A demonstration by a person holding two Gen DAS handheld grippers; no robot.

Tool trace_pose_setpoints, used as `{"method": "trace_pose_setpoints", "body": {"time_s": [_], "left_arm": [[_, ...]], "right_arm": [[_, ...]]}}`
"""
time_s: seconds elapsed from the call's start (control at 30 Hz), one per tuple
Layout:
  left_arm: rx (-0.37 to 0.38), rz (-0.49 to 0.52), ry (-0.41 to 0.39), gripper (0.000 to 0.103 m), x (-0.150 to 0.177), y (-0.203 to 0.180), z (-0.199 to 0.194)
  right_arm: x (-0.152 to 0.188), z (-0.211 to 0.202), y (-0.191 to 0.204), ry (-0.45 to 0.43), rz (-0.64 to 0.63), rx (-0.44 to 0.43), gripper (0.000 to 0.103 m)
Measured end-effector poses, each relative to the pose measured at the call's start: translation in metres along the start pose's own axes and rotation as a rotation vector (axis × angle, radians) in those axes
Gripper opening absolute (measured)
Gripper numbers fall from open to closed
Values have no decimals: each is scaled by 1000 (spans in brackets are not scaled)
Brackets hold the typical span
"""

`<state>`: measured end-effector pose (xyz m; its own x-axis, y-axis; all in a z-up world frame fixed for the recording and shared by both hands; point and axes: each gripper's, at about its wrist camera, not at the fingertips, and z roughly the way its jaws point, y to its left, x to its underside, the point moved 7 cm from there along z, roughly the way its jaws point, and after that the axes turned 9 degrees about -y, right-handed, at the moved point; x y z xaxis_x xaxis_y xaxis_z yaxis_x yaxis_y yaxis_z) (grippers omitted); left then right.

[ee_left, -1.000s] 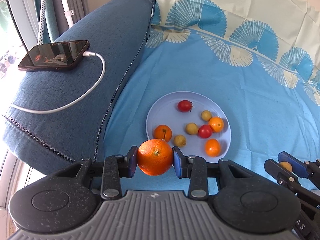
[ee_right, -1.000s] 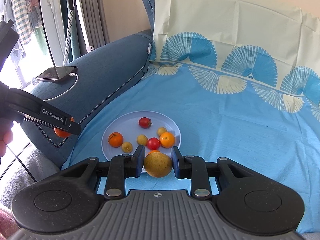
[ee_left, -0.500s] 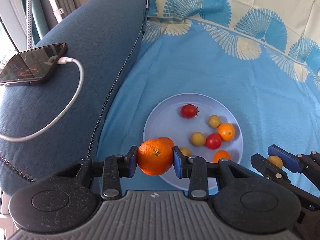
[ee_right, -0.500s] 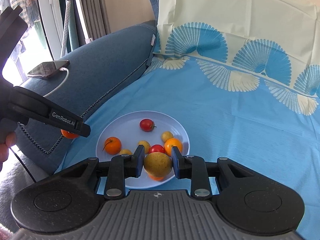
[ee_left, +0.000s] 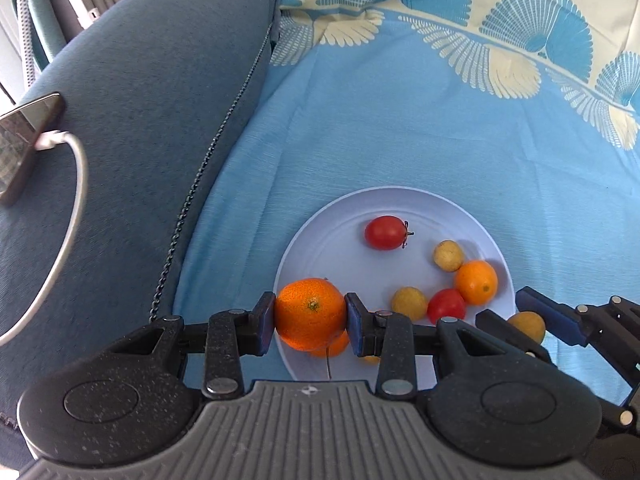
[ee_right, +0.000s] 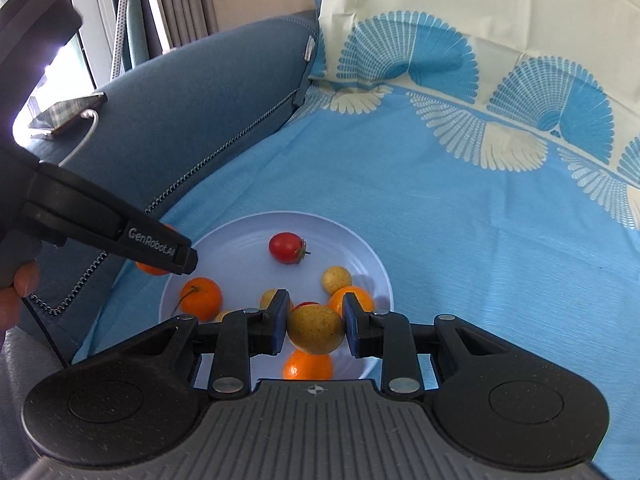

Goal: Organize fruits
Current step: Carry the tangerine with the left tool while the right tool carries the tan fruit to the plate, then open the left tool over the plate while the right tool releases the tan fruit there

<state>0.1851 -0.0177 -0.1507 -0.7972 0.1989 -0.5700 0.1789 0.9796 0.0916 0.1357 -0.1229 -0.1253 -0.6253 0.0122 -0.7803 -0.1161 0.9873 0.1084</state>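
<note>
My left gripper is shut on a large orange and holds it above the left rim of a pale blue plate. My right gripper is shut on a yellow-green fruit above the plate's near side. The plate holds several small fruits: a red tomato, a small orange, yellow ones. In the right wrist view the left gripper enters from the left; in the left wrist view the right gripper shows at the right with its fruit.
The plate lies on a blue patterned sheet. A dark blue cushion rises on the left, with a phone on a white charging cable on top. A cream pillow lies at the back.
Both grippers have moved forward and lower toward the plate, each still holding its fruit. The orange now hangs over the plate's left rim.
</note>
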Motion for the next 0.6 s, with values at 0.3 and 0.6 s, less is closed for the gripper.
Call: {"method": "trace_pose_setpoints", "body": {"time_s": [0.3,0.6], "left_arm": [[10,12,7,52,-3,-3,19],[-30,36,-12,103,-2,1,4]], "right_arm": [[1,23,4,14,-43,-16,30],[1,14,10,0,-125,-32,81]]}}
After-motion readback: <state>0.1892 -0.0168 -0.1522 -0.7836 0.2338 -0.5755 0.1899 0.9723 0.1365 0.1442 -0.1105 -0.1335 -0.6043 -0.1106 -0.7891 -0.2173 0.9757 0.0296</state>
